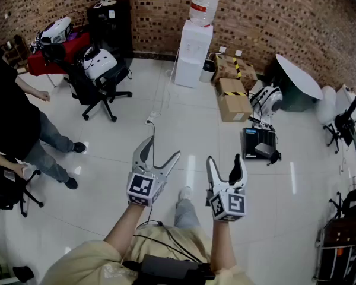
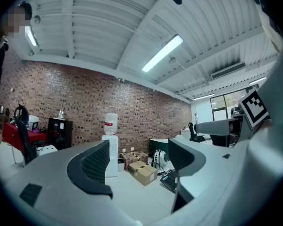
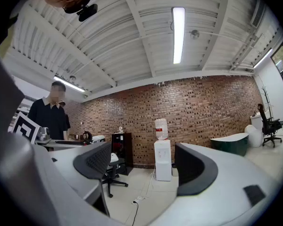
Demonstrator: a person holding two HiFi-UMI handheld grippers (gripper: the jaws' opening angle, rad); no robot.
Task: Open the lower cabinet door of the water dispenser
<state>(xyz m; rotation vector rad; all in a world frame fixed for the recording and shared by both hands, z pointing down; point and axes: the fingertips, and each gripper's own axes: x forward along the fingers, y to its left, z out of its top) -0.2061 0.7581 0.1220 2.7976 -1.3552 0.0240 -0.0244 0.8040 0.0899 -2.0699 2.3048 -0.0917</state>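
Both grippers are held level over the white tiled floor (image 1: 184, 114), jaws wide apart and clamped on nothing. Between the spread jaws of the left gripper (image 1: 161, 148) there is only air, with the far side of the room beyond; the right gripper (image 1: 223, 159) is just as wide, and the water dispenser (image 3: 162, 159) shows through its gap.

The water dispenser (image 1: 194, 55) stands well apart from both grippers, against the brick wall (image 1: 255, 16) at the far side of the room, a clear bottle (image 1: 204, 3) upturned on top. Its lower cabinet door (image 3: 163, 171) looks closed, though it is small in every view.

On the floor between the grippers and the dispenser lies a power strip (image 1: 151, 119), its cable running up toward the dispenser. Two cardboard boxes (image 1: 232, 97) with striped tape sit just to the right of the dispenser, and past them a white machine (image 1: 267, 100) and a black case (image 1: 258, 141). To the left stand a black office chair (image 1: 101, 76) loaded with gear, a black cabinet (image 1: 110, 22) and a person in dark clothes (image 1: 12, 123) at the frame's edge.
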